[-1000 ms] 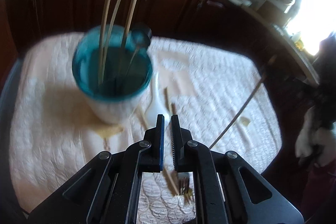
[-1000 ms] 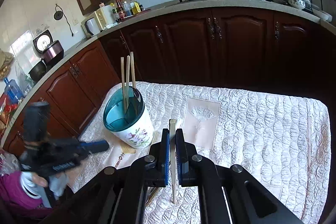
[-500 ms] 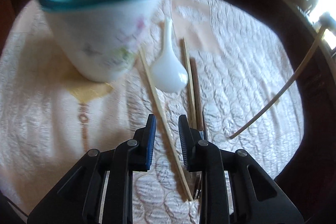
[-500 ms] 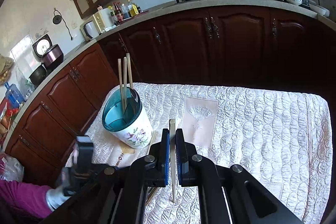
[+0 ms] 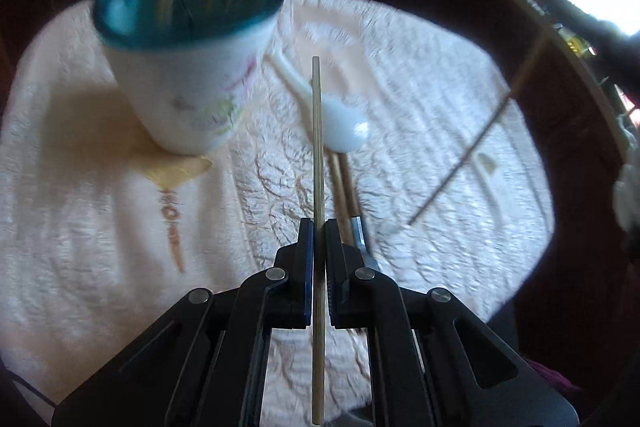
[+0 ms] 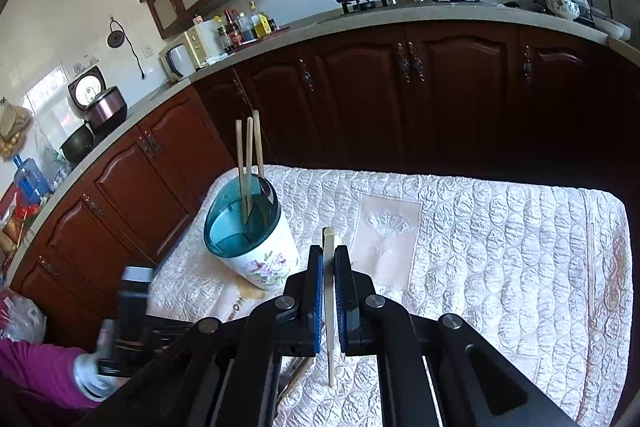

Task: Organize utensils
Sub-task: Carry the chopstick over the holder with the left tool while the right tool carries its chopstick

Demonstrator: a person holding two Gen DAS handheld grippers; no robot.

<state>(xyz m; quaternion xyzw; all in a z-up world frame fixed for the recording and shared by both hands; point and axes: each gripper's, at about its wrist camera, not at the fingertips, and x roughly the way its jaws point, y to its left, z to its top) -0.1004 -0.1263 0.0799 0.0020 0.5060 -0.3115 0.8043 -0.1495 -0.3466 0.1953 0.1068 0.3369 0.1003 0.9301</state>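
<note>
The left tool (image 5: 316, 227) is pinching a chopstick (image 5: 317, 131) near the holder (image 5: 188, 83); the right tool (image 6: 328, 255) is clamping a pale chopstick (image 6: 329, 291) over the worktop (image 6: 500, 247).

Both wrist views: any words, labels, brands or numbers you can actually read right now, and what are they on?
None readable.
Utensil holder: flower print only, no lettering.
Bottles on the counter: labels too small.
Rice cooker: round front panel, markings too small.
Left wrist view: too blurred for any text.
</note>
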